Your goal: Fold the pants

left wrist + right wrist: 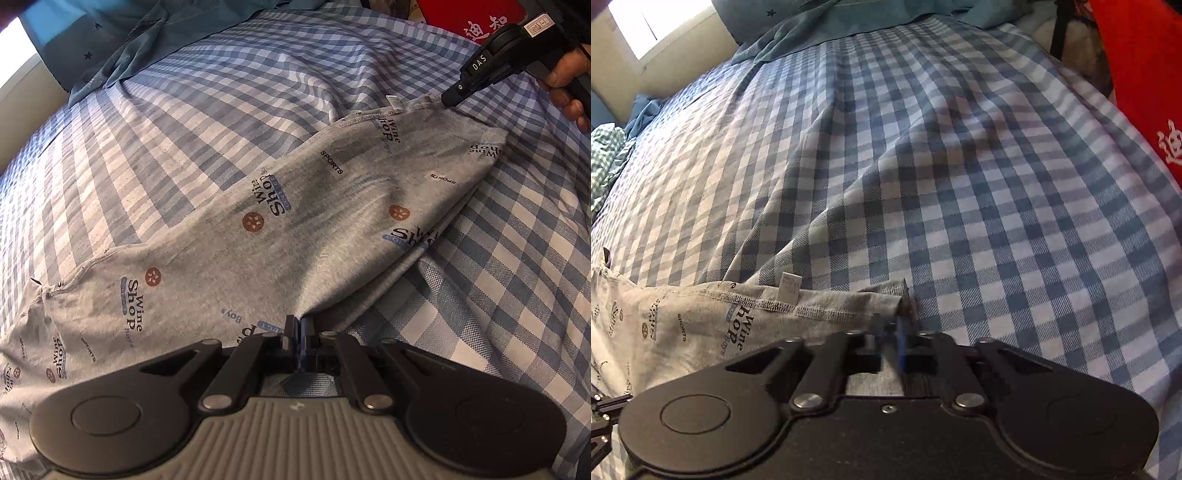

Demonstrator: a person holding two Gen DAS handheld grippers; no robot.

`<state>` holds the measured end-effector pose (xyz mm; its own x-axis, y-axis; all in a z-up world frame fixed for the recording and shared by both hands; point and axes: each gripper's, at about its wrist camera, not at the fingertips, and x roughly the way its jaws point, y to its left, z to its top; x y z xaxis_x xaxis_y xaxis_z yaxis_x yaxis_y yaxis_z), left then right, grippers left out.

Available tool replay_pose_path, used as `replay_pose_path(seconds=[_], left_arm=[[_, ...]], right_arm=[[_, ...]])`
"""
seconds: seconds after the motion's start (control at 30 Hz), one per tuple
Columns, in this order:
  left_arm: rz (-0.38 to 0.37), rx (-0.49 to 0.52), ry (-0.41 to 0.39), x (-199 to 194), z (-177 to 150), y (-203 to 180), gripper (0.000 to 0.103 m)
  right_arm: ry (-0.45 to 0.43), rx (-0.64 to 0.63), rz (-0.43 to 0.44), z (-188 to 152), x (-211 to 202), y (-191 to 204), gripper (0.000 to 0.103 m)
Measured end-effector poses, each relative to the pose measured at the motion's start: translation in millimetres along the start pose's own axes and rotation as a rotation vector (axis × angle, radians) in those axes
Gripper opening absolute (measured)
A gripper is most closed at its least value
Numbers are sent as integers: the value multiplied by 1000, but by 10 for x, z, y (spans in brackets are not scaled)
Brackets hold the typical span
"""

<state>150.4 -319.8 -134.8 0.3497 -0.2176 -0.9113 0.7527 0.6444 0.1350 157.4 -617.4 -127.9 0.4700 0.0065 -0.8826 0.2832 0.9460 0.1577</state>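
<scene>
Grey printed pants lie stretched across a blue checked bed sheet. My left gripper is shut on the near edge of the pants, and the cloth pulls up into its jaws. My right gripper shows at the far right in the left wrist view, pinching the far corner by the waistband. In the right wrist view the right gripper is shut on that grey corner of the pants, next to a white label.
A teal quilt is bunched at the head of the bed. A red sign stands at the right side. A bright window is at the far left. The checked sheet spreads wide beyond the pants.
</scene>
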Motion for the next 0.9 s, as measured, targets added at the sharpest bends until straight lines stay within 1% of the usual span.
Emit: replay_pose_path(seconds=[0.07, 0.13, 0.2, 0.3, 0.33, 0.37, 0.43, 0.47, 0.53, 0.57, 0.6, 0.63, 0.67, 0.73, 0.83, 0.9], left_arm=[[3, -3, -16, -48, 5, 2, 0], [6, -2, -32, -101, 0, 0, 0], [8, 9, -36, -124, -5, -15, 0], [10, 31, -22, -75, -34, -53, 0], [10, 36, -16, -54, -44, -64, 0], [11, 42, -13, -31, -52, -75, 0], [14, 50, -10, -15, -54, -91, 0], [16, 52, -10, -12, -53, -94, 0], [16, 46, -10, -14, -48, -94, 0], [16, 41, -9, -14, -45, -90, 0], [17, 37, -10, -16, -42, -90, 0], [17, 32, -11, -17, -43, -82, 0], [18, 29, -13, -25, -46, -80, 0], [20, 24, -18, -41, -46, -81, 0], [17, 23, -30, -75, -53, -89, 0], [15, 28, -33, -79, -62, -100, 0]], right_arm=[[-18, -16, -5, 20, -74, 3, 0], [-38, -31, -32, 35, -159, -9, 0], [-49, -21, -49, 58, -211, -64, 0], [-32, 12, -16, 72, -201, -142, 0], [-12, 23, 13, 70, -167, -142, 9], [1, 30, 30, 64, -132, -120, 25], [-1, 23, 45, 47, -88, -52, 42], [-3, 24, 43, 48, -61, -14, 43], [-1, 47, 40, 64, -1, 10, 43], [3, 58, 44, 73, 34, 13, 40], [13, 60, 43, 82, 72, 25, 34], [20, 49, 35, 88, 101, 46, 17], [23, 27, 17, 96, 121, 78, 6], [16, -9, 4, 100, 103, 110, 3], [-4, -83, -50, 107, 13, 130, 3], [-11, -92, -69, 112, -46, 107, 2]])
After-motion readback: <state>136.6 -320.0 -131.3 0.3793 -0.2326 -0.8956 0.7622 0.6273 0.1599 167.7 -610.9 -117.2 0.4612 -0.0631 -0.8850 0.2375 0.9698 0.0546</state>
